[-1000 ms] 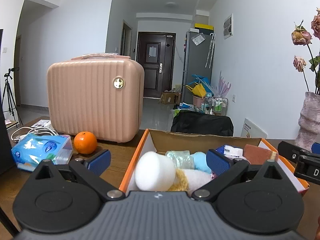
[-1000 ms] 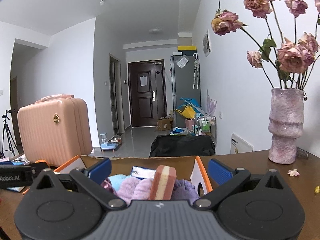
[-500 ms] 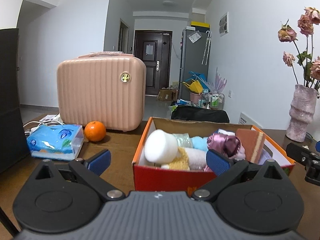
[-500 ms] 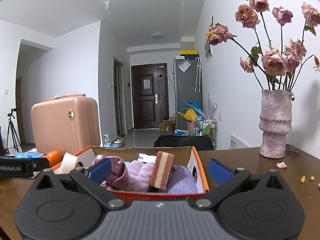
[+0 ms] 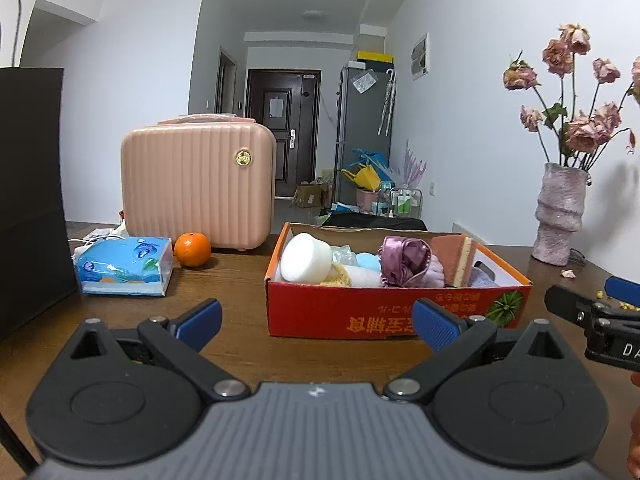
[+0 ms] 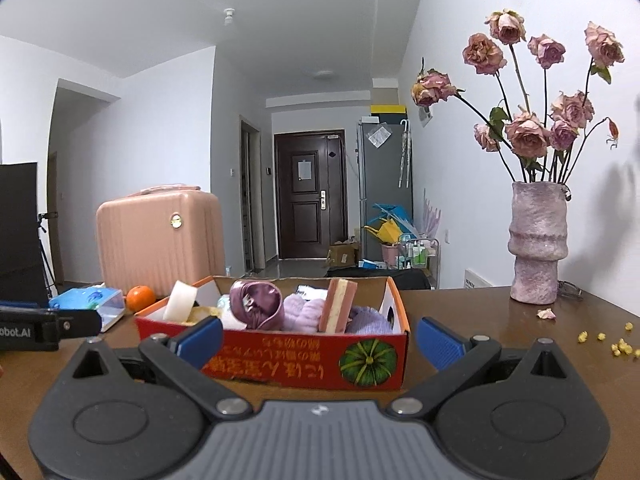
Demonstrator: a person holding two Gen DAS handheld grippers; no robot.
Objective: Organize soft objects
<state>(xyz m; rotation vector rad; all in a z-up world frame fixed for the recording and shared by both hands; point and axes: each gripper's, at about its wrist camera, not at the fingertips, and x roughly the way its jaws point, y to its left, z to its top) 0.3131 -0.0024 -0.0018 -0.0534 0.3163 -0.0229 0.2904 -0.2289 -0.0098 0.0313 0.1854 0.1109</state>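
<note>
Both grippers, left (image 5: 316,322) and right (image 6: 318,338), spread wide, empty, before box (image 5: 396,312) mid-desk. Risk: upright sponge (image 6: 338,306) topples if neighbouring soft items nudged.

black panel (image 5: 28,200) cut by the left edge; box (image 5: 396,312) bottom items hidden
</note>
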